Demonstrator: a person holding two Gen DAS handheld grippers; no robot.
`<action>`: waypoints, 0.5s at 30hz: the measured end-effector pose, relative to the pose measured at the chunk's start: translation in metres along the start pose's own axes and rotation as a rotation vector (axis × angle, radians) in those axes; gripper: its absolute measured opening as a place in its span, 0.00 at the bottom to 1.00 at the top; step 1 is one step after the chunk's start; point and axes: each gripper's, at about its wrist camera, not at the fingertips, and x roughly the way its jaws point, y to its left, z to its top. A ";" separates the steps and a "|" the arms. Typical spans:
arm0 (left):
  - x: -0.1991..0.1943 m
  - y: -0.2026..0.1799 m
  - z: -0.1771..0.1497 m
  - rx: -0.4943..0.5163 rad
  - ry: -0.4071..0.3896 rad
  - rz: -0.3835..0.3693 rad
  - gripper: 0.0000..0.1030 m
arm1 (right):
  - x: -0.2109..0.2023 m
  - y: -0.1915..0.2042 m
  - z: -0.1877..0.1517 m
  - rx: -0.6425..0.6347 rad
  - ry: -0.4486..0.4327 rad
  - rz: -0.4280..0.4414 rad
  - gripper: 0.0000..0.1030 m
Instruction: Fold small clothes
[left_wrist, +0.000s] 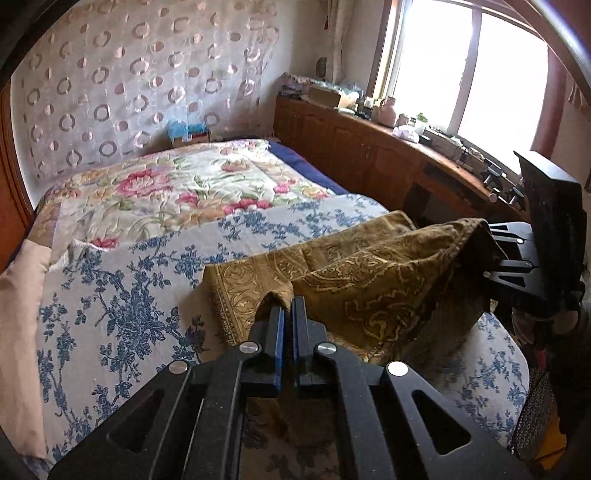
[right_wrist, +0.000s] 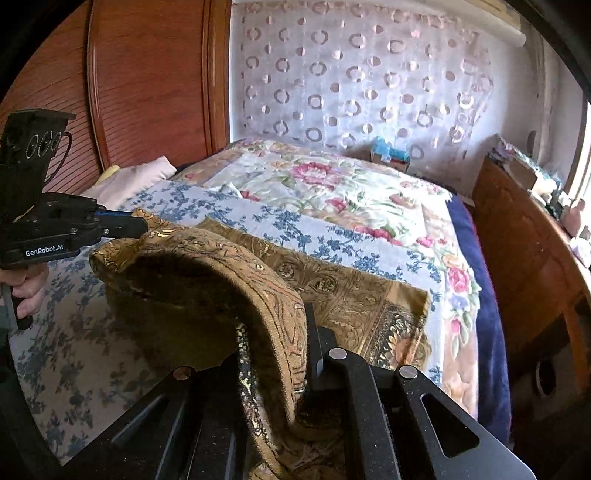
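Observation:
A brown-gold paisley cloth (left_wrist: 369, 280) lies partly on the bed and is lifted along its near edge. My left gripper (left_wrist: 288, 306) is shut on one corner of the cloth. It also shows in the right wrist view (right_wrist: 142, 225) at the left, held by a hand. My right gripper (right_wrist: 291, 332) is shut on the other corner of the cloth (right_wrist: 229, 273), which drapes over its fingers and hides the tips. The right gripper shows in the left wrist view (left_wrist: 491, 243) at the right. The far part of the cloth lies flat on the bed.
The bed (left_wrist: 122, 280) carries a blue-flowered sheet and a pink-flowered quilt (left_wrist: 166, 192). A wooden cabinet (left_wrist: 354, 147) with clutter runs under the window at the right. A wooden headboard (right_wrist: 147, 85) and pillow (right_wrist: 129, 181) are at the left. A small box (right_wrist: 391, 157) stands at the far wall.

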 end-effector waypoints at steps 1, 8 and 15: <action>0.003 0.003 -0.001 -0.008 0.010 -0.002 0.03 | 0.002 -0.002 0.003 0.003 0.008 0.002 0.06; 0.010 0.015 -0.003 -0.043 0.058 -0.027 0.05 | 0.021 -0.015 0.023 0.009 0.054 0.031 0.06; 0.000 0.029 -0.007 -0.045 0.050 -0.012 0.48 | 0.037 -0.022 0.031 0.003 0.088 0.034 0.06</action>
